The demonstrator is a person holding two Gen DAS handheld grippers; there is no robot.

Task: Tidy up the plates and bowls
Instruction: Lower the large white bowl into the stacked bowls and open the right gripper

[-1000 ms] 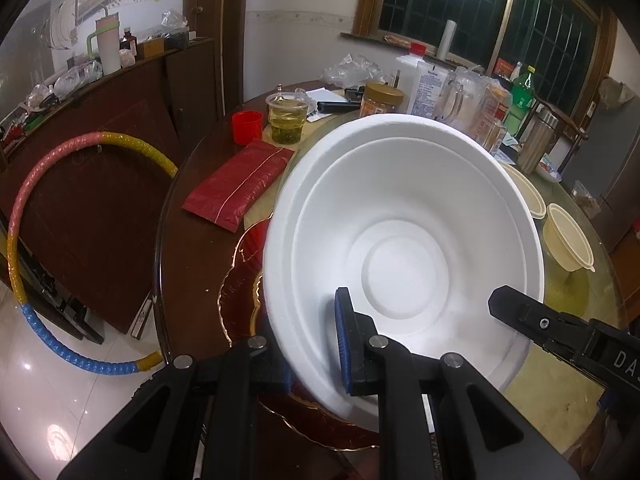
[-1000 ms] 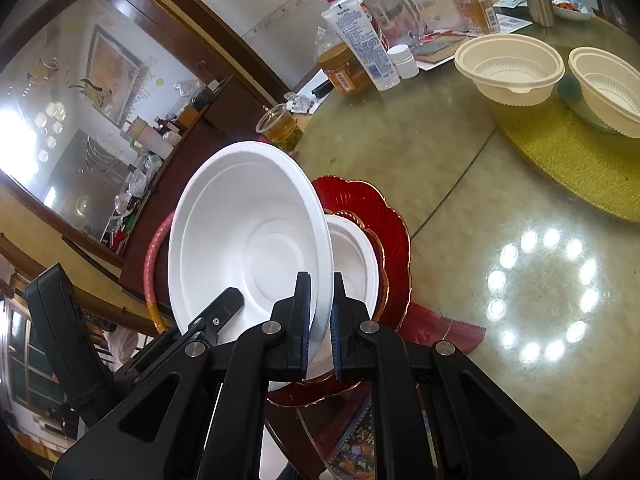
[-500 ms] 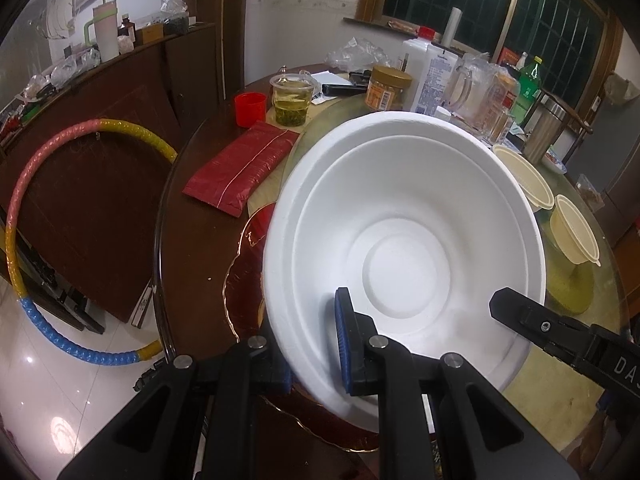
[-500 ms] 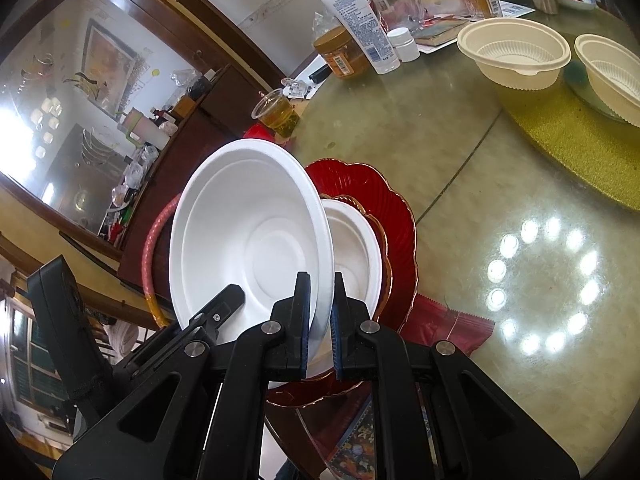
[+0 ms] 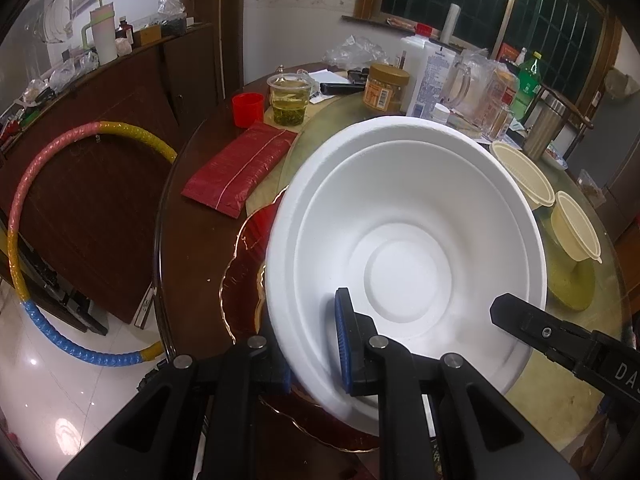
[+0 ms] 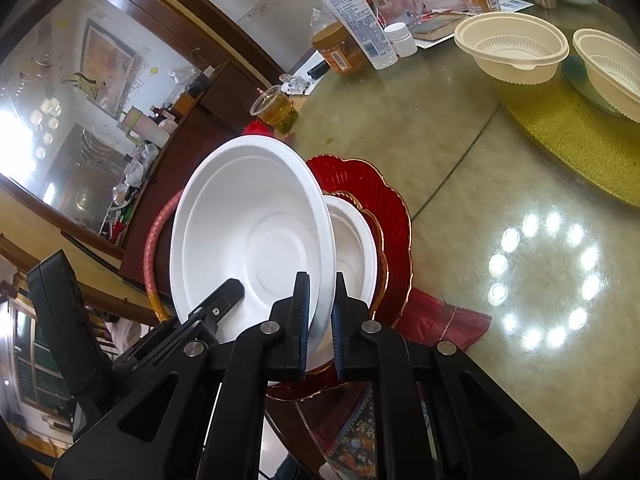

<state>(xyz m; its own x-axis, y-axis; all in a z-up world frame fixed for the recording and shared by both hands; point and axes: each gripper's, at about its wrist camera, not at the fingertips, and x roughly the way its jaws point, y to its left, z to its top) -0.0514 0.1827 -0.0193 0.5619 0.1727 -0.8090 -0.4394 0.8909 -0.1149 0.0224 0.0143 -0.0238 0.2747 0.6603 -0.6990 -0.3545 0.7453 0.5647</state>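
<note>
**White bowl pinched at two points above the red plate**

Left wrist view: the left gripper [image 5: 314, 342] clamps the near rim of the white bowl [image 5: 404, 248] — tilted above the red plate [image 5: 246, 276].

Right wrist view: the right gripper [image 6: 320, 316] pinches the same bowl's rim; a smaller white bowl [image 6: 354, 240] sits on that plate — two cream bowls [image 6: 514, 54] stand well apart.

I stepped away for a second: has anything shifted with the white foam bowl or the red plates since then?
Nothing visibly changed. Both the left gripper and the right gripper remain clamped on the rim of the tilted white foam bowl, held above the red gold-edged plates and the smaller white bowl.
</note>
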